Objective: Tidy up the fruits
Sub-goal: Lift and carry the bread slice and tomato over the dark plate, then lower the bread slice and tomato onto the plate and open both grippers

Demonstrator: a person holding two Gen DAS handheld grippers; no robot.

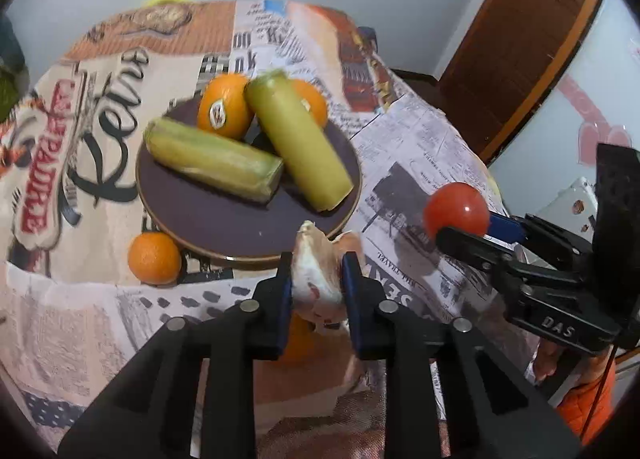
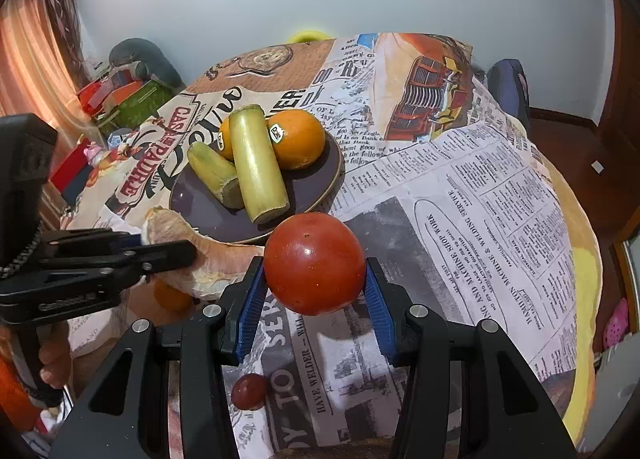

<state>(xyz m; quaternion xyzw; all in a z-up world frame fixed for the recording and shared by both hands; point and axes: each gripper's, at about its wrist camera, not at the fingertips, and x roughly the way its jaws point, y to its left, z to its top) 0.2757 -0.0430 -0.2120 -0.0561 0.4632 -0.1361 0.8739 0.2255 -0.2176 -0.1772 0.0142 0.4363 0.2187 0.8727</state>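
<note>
You mid-carry: left gripper (image 1: 316, 279) clamped on peeled citrus piece (image 1: 318, 271), right gripper (image 2: 314, 283) grasping tomato (image 2: 314, 263), both near purple plate (image 1: 224, 219). Next: set both on plate beside 2 cane pieces.

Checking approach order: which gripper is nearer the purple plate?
Left. The left gripper, clamping a peeled fruit segment, sits at the plate rim; the right gripper holds its tomato farther off.
</note>
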